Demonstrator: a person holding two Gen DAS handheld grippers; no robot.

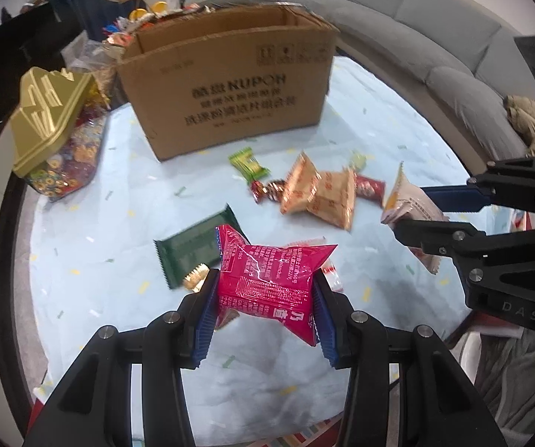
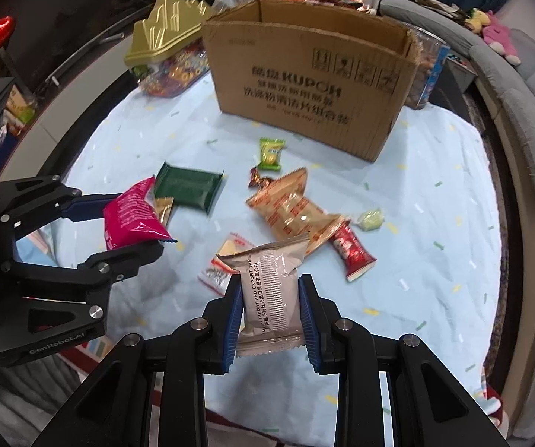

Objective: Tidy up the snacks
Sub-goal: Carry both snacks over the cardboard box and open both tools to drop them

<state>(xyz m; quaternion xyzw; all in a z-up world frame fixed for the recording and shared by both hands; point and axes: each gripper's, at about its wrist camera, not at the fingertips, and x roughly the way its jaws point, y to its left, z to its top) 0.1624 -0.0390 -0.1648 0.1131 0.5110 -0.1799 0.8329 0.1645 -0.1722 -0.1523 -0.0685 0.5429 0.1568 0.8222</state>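
My left gripper is shut on a pink snack packet and holds it above the table; it also shows in the right wrist view. My right gripper is shut on a grey-white snack packet, which also shows in the left wrist view. An open cardboard box stands at the back of the table. Loose on the pale blue cloth lie a dark green packet, orange-gold packets, a red packet and a green candy.
A gold-lidded candy jar stands left of the box. A grey sofa curves round the far right side. Small wrapped sweets lie among the packets. A white-red packet lies under my right gripper.
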